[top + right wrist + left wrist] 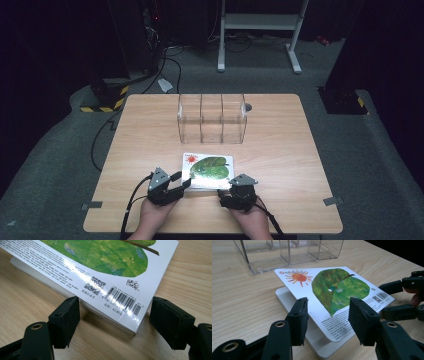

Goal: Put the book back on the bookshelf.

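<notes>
With both my left claw [183, 181] and right claw [224, 196] open at the glossy white green-leaf picture book's [208, 170] near edge, I should slide one jaw under its raised cover before squeezing.

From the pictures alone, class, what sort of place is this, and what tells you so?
Probably a lab or recording studio, not a home. A lone wooden table stands on grey carpet against dark surroundings, cables trail across the floor toward equipment, and yellow-and-black hazard tape marks a stand's base.
</notes>
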A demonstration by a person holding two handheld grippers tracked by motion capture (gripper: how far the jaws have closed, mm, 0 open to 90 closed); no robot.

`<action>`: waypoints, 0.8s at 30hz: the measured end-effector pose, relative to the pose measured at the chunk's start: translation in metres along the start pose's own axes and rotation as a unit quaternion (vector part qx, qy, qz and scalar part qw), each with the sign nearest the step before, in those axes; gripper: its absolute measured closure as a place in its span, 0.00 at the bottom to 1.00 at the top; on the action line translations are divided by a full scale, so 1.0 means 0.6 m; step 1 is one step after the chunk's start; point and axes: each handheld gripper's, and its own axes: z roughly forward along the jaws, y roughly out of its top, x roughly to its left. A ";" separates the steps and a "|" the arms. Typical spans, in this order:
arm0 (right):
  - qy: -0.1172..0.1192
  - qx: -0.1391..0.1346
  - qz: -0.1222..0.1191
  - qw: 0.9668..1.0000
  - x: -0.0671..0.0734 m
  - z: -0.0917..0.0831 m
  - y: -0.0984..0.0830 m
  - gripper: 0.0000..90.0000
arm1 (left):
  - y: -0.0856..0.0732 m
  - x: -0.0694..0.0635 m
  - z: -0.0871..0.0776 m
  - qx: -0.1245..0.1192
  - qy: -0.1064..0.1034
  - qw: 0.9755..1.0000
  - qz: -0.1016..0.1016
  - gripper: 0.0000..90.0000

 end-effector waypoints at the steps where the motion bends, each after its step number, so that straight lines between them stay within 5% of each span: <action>1: 0.000 0.000 0.001 1.000 0.000 0.000 0.000 0.27 | 0.000 0.000 0.000 0.000 0.000 1.000 0.001 0.56; 15: -0.001 -0.001 0.001 1.000 0.000 0.000 0.000 0.28 | -0.003 0.014 0.015 0.029 -0.013 0.999 -0.014 0.47; 24: -0.004 -0.001 0.001 1.000 0.001 0.000 0.000 0.28 | 0.002 0.035 0.034 0.053 -0.034 0.995 -0.077 0.38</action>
